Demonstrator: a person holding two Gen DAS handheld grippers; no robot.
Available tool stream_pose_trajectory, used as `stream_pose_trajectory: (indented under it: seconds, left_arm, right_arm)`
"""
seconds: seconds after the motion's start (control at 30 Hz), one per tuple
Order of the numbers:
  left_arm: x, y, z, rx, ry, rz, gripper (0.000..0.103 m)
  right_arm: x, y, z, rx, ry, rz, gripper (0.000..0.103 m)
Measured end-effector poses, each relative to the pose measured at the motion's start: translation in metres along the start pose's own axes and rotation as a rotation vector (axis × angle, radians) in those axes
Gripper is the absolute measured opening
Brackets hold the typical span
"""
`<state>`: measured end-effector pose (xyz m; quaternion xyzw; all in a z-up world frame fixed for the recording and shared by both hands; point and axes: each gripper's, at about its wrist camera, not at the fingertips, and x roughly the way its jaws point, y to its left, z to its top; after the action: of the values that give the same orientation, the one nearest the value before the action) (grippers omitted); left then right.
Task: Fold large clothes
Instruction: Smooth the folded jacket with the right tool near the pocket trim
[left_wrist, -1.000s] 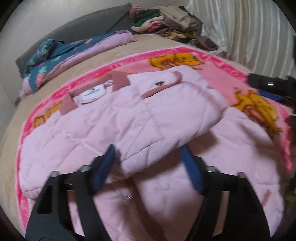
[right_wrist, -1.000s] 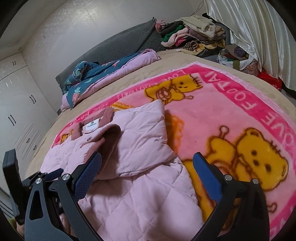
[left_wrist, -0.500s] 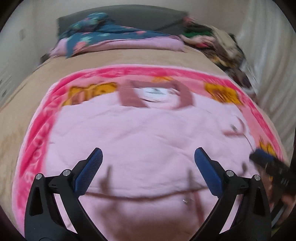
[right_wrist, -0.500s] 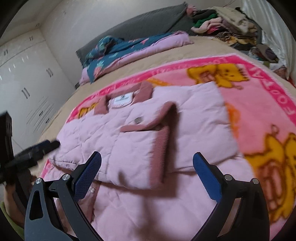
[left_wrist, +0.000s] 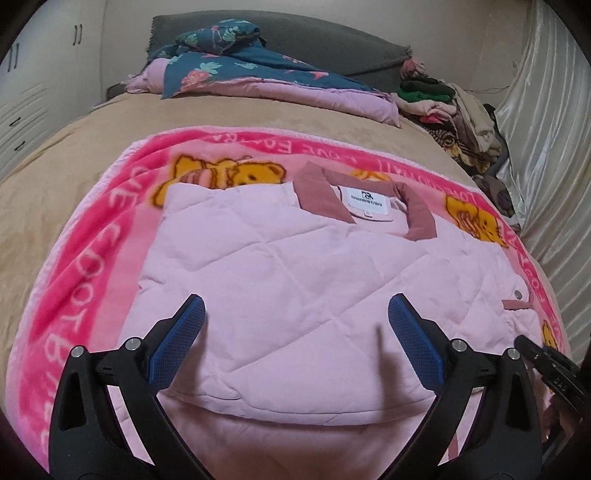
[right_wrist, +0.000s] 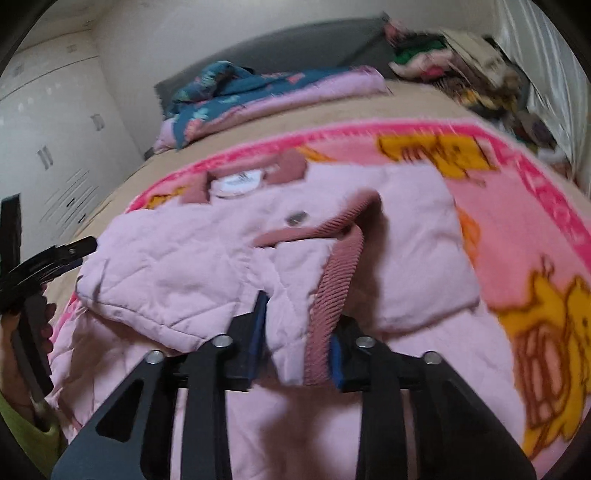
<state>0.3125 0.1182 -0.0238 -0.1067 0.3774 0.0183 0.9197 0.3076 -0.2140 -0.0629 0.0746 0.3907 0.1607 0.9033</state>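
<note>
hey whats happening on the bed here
A person with a gripper in each hand is folding a pink quilted jacket laid on a pink bear blanket on the bed. The right gripper is shut on the sleeve's ribbed cuff, which lies across the jacket's front. The left gripper hovers open over the jacket, holding nothing. The sleeves look folded in; the body is not yet folded up.

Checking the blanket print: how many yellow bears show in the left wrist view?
4 bears: one left of the collar, one peeking behind it, one right of it, one at the right edge. The jacket may hide more.
</note>
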Motion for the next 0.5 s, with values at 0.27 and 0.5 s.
stream_pose_trajectory:
  seconds: [0.27, 0.5]
  left_arm:
    - [0.001, -0.016, -0.006, 0.054, 0.019, -0.029, 0.093]
    - [0.030, -0.013, -0.024, 0.076, 0.111, 0.013, 0.093]
  right_arm:
    - [-0.036, 0.004, 0.010, -0.038, -0.132, -0.108, 0.071]
    - [-0.018, 0.047, 0.020, -0.169, -0.079, -0.020, 0.078]
